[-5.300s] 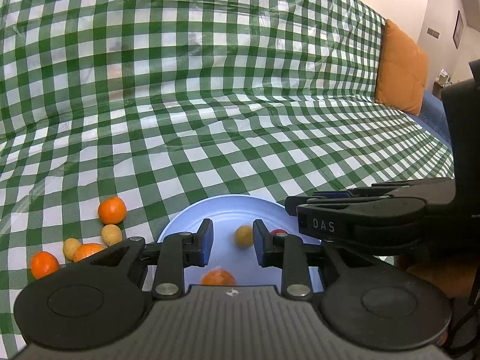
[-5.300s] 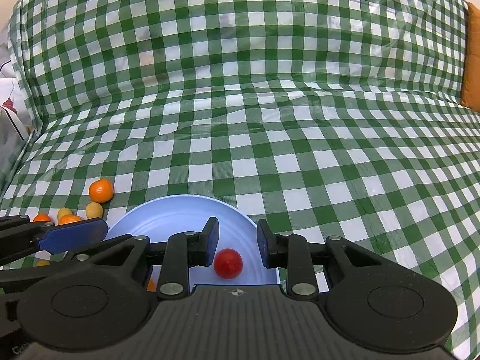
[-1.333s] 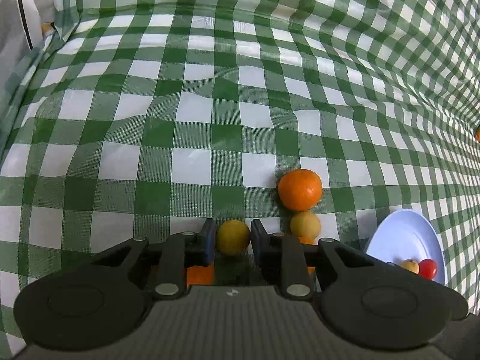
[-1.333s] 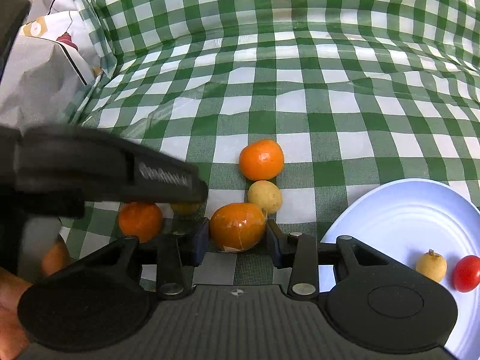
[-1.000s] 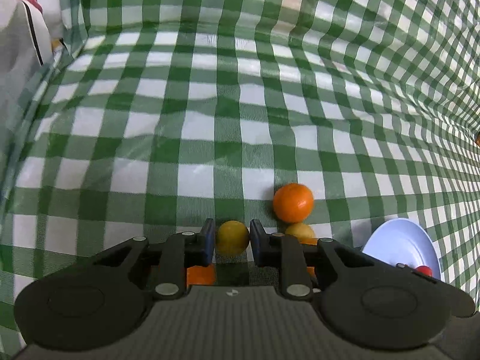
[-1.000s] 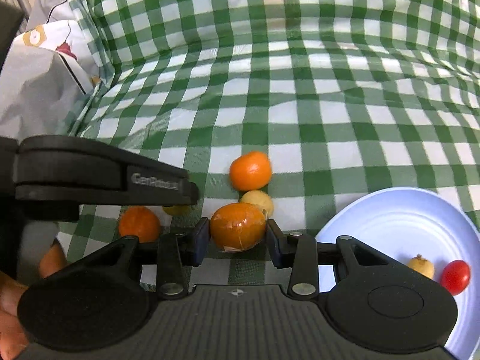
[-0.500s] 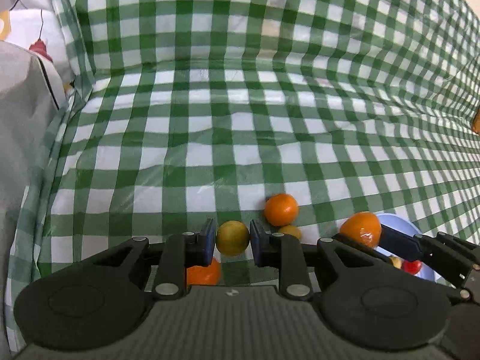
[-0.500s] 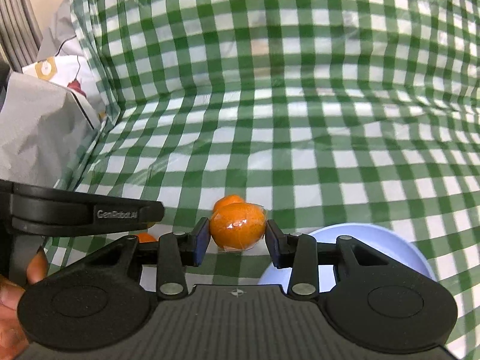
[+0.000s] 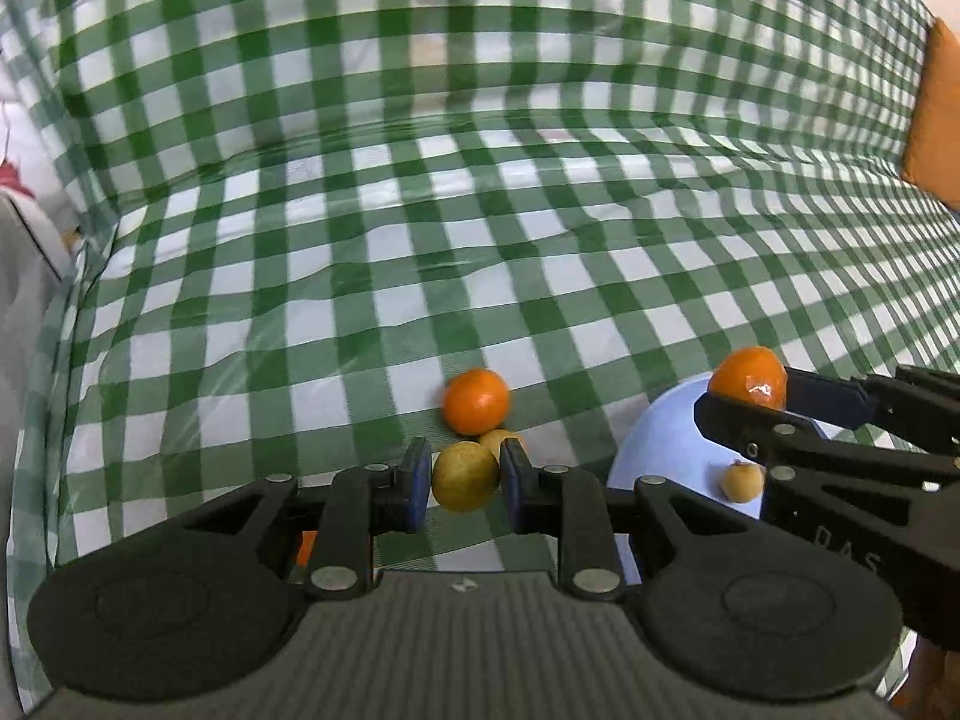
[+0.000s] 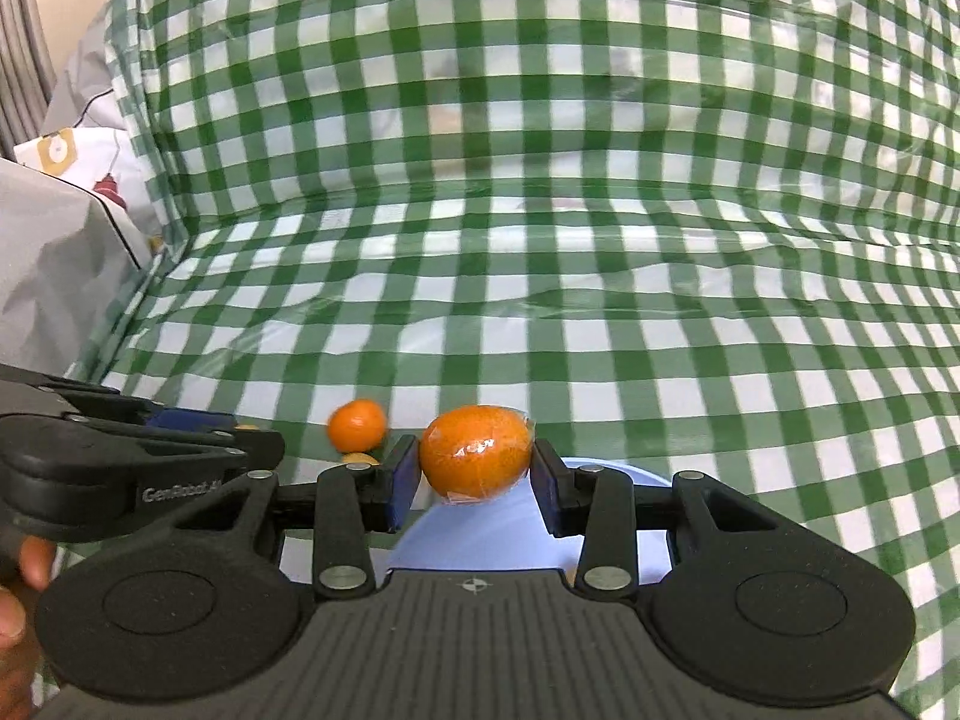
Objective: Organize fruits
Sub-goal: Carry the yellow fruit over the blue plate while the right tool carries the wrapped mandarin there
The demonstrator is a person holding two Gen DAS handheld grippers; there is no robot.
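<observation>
Above the pale blue round plate [image 10: 636, 474], right gripper [image 10: 474, 465] pinches a glossy film-wrapped orange mandarin [image 10: 476, 457] — slippery; left gripper [image 9: 465, 476] pinches a small yellow-green round fruit [image 9: 465, 476] — colliding grippers could drop either.

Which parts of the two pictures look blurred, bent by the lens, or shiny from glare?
Left wrist view: the checked cloth is smeared by motion blur and its lines bow from the fisheye lens; the yellow fruit in the left hand-held gripper stays sharp. Right wrist view: the wrapped orange shows glare spots; the loose orange behind it is blurred.
</observation>
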